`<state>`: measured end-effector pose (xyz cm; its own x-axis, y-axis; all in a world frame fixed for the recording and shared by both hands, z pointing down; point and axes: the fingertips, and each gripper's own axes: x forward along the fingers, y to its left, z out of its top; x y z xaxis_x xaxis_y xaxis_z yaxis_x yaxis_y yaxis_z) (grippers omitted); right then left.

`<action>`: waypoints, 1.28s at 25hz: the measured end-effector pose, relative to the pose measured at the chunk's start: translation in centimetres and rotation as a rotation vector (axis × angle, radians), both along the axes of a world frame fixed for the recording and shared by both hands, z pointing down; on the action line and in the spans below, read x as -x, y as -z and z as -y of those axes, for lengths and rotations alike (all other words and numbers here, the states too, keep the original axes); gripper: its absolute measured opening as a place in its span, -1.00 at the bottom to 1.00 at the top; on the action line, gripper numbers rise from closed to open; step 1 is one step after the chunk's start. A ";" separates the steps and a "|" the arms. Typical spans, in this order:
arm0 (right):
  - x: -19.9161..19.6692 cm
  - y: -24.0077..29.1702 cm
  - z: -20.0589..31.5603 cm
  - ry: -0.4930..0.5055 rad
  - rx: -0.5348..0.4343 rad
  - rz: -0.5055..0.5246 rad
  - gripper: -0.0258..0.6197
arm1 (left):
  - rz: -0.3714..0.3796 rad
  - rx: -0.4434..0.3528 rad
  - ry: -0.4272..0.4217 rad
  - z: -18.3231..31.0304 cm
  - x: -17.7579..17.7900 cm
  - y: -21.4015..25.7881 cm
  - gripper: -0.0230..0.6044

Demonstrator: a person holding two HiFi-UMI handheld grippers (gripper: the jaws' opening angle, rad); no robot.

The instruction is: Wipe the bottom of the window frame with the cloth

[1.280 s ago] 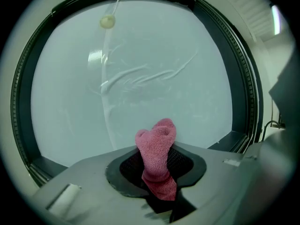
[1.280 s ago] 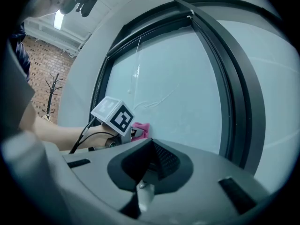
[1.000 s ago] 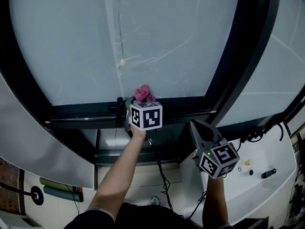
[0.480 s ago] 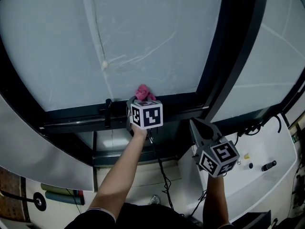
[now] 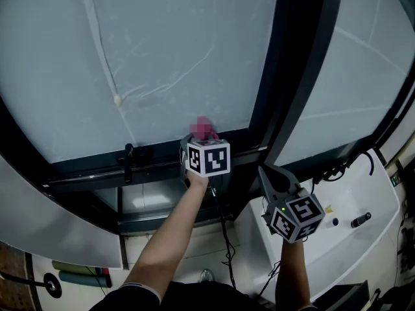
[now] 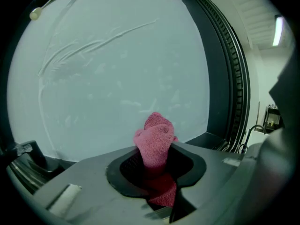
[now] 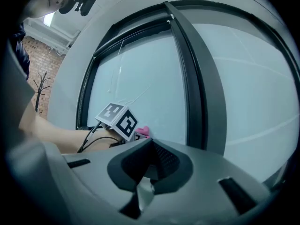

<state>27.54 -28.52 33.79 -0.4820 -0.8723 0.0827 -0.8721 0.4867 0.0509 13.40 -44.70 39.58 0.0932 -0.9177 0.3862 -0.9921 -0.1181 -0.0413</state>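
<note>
Still clamps the pink cloth [image 5: 205,128] in the left hand-held gripper [image 5: 202,136], down on the bottom of the window frame [image 5: 84,168], but now sits further right of the black latch [image 5: 128,159] than a second ago, nearer the upright bar [image 5: 285,96]. Reads like a wipe stroke mid-run, with a short stretch left to that bar. Keeps the right hand-held gripper [image 5: 267,173] closed on nothing, low and off the glass.
</note>
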 end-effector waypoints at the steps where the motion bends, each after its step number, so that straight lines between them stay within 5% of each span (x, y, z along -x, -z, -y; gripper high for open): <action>1: -0.6 0.1 -0.1 -0.009 -0.002 -0.002 -0.92 | -0.001 0.001 -0.011 0.1 -0.8 0.0 -0.56; 20: -9.5 -0.1 -2.1 -0.181 -0.002 0.007 -0.92 | -0.088 0.033 -0.142 1.8 -13.4 -0.3 -0.56; 26: -10.3 -0.2 -2.3 -0.195 0.003 0.003 -0.92 | -0.093 0.038 -0.150 1.9 -14.6 -0.4 -0.56; 32: -8.9 0.3 -2.4 -0.173 -0.002 -0.012 -0.92 | -0.124 0.022 -0.251 0.7 -14.6 0.5 -0.56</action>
<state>36.42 -26.15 33.52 -0.3240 -0.9422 0.0855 -0.9420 0.3297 0.0626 28.01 -45.44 39.13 0.3640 -0.8518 0.3768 -0.9292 -0.3601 0.0837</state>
